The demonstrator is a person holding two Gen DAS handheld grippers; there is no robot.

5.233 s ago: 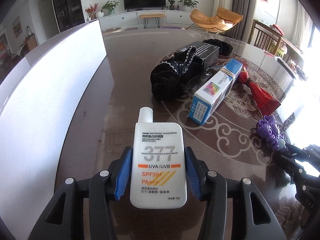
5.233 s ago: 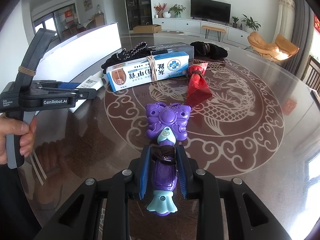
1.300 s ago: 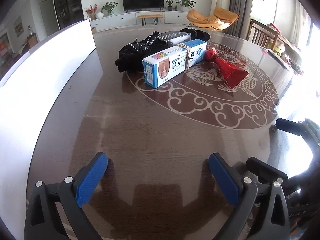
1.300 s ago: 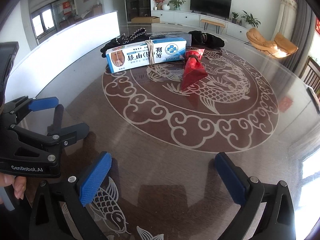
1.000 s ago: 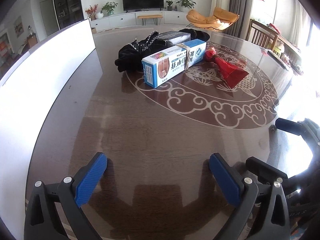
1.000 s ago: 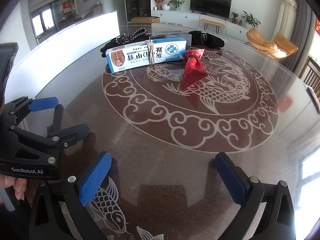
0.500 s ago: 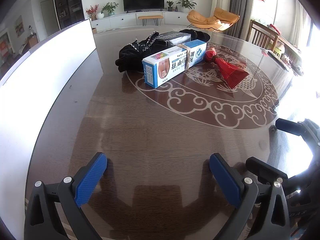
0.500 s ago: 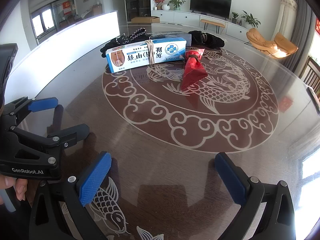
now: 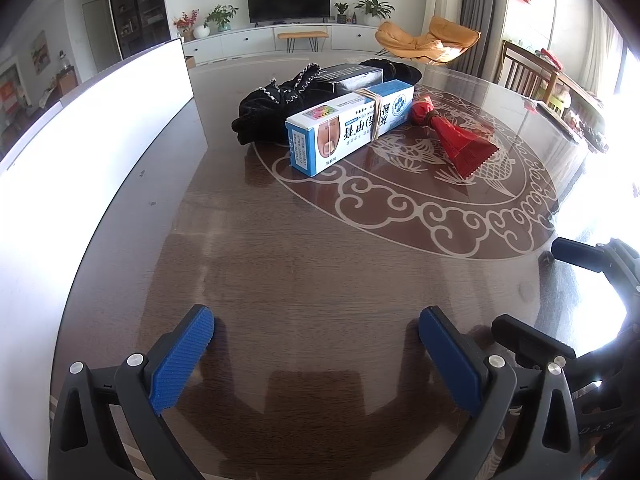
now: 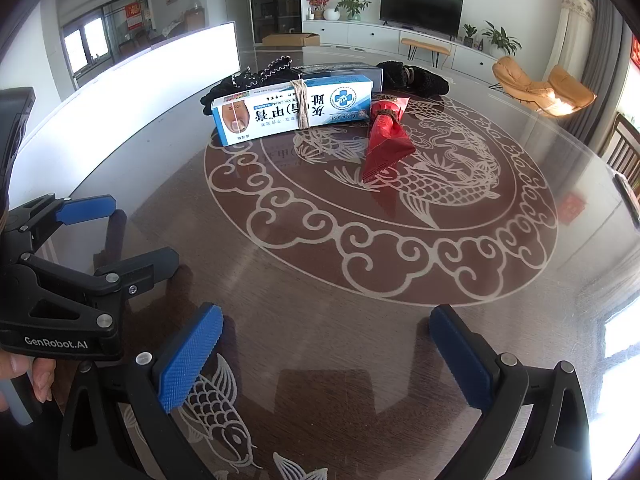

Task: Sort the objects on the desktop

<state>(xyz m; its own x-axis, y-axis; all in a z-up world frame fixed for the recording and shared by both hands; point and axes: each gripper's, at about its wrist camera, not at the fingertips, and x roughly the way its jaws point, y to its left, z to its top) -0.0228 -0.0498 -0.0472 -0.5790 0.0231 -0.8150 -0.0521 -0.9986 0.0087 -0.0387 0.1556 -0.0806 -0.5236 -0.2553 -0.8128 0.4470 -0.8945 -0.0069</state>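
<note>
A blue and white cream box [image 9: 352, 128] [image 10: 294, 114], bound with a tan band, lies on the round table [image 9: 320, 264]. Behind it sit a black box [image 9: 352, 74] and a black fabric bundle [image 9: 272, 108] [image 10: 240, 80]. To the right of the cream box lies a red wrapped cone [image 9: 460, 140] [image 10: 384, 140]. My left gripper [image 9: 316, 340] is open and empty near the table's front, far from the objects. My right gripper [image 10: 326, 344] is open and empty too. In the right wrist view the left gripper [image 10: 116, 232] shows at the left edge.
A tall white panel [image 9: 92, 152] [image 10: 132, 76] runs along the table's left side. A wooden chair [image 9: 528, 76] stands at the far right edge. Beyond the table are an orange lounge chair [image 9: 428, 40], a TV [image 9: 288, 2] and plants. A person's hand [image 10: 28, 376] holds the left gripper's grip.
5.2 s ago my left gripper held a white sunscreen bottle and my right held a purple toy; both are now open, empty and pulled back. Nothing has moved over the last second.
</note>
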